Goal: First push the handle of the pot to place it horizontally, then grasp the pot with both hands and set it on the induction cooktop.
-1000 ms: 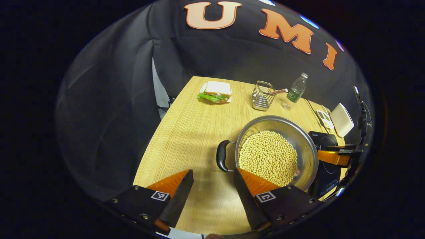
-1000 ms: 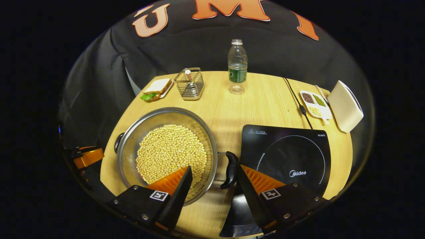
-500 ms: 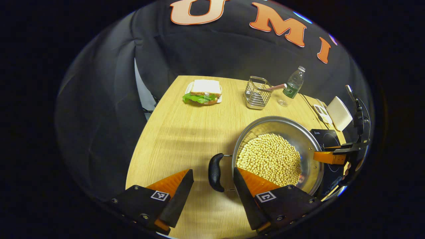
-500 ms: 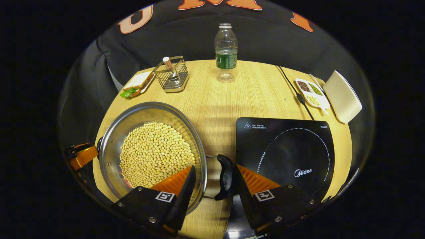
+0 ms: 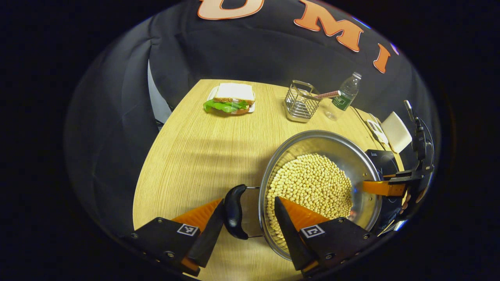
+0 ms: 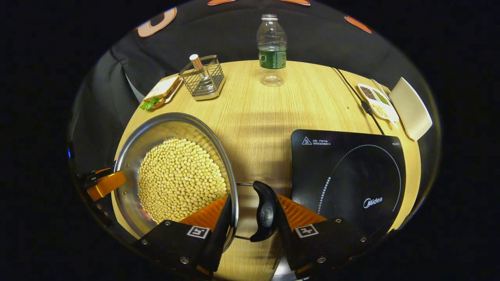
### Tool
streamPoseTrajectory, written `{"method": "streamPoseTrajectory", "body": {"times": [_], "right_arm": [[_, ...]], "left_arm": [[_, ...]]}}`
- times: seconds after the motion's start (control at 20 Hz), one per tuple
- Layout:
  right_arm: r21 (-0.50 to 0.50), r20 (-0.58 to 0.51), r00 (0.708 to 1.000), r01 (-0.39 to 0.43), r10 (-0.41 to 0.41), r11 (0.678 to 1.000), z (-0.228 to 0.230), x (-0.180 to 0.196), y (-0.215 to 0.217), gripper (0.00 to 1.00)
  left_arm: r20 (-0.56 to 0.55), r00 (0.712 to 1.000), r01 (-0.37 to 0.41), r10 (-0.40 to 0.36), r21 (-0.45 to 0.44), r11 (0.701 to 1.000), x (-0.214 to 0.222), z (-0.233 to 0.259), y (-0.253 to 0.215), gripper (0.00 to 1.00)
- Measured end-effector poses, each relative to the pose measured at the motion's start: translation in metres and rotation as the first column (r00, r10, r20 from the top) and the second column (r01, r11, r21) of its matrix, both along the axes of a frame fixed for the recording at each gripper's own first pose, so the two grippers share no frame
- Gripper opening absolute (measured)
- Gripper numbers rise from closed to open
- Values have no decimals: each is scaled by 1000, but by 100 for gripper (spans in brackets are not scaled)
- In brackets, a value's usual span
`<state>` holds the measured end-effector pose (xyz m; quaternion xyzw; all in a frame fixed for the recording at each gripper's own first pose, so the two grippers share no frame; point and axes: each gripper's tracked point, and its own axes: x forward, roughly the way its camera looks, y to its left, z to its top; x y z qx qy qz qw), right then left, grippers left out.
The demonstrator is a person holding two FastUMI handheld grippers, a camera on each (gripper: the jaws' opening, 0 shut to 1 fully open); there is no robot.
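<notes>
A steel pot [image 5: 363, 171] full of pale beans [image 5: 312, 187] sits on the wooden table [image 5: 195, 156]. Its black left handle [image 5: 234, 212] lies between the fingers of my open left gripper [image 5: 249, 205], against the left finger, while the right finger reaches over the rim above the beans. In the right gripper view the pot [image 6: 164, 128] is at the left and the black induction cooktop [image 6: 351, 175] at the right. The pot's right handle [image 6: 265, 210] stands between the fingers of my open right gripper [image 6: 253, 201], close to the right finger. The left finger overlaps the rim.
At the table's far side are a sandwich on a plate [image 5: 230, 99], a wire basket [image 5: 300, 103] and a water bottle [image 6: 272, 47]. A divided dish of grains [image 6: 377, 103], a white box [image 6: 412, 107] and a black cable [image 6: 355, 95] lie beyond the cooktop.
Both grippers have moved in on the pot. Each handle, earlier ahead of the fingertips, now sits between the fingers. The pot has stayed where it was.
</notes>
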<state>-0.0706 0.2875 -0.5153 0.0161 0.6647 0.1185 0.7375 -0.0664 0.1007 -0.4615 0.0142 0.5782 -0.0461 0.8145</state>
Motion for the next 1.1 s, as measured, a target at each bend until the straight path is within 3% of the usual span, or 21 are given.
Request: {"method": "streamPoseTrajectory", "body": {"times": [0.45, 0.5, 0.7, 0.95, 1.05, 1.1], "right_arm": [[25, -18, 999, 44, -43, 999, -12, 2, 7, 65], [29, -19, 999, 45, -45, 999, -13, 1, 8, 66], [48, -46, 997, 67, -65, 997, -14, -2, 9, 65], [66, -37, 998, 60, -57, 996, -10, -6, 9, 54], [72, -31, 998, 61, -59, 996, -8, -6, 10, 51], [76, -23, 998, 61, -59, 995, -9, -3, 10, 55]], "left_arm": [[-13, 999, -40, 40, 28, 999, -3, -16, 10, 81], [-15, 998, -52, 53, 33, 998, -5, -18, 12, 72], [7, 996, -84, 83, 27, 996, -4, -22, 9, 59], [19, 997, -74, 73, 66, 995, -1, -24, 7, 56], [21, 998, -67, 66, 75, 995, 3, -23, 7, 56], [28, 998, -63, 61, 77, 995, 5, -21, 7, 56]]}}
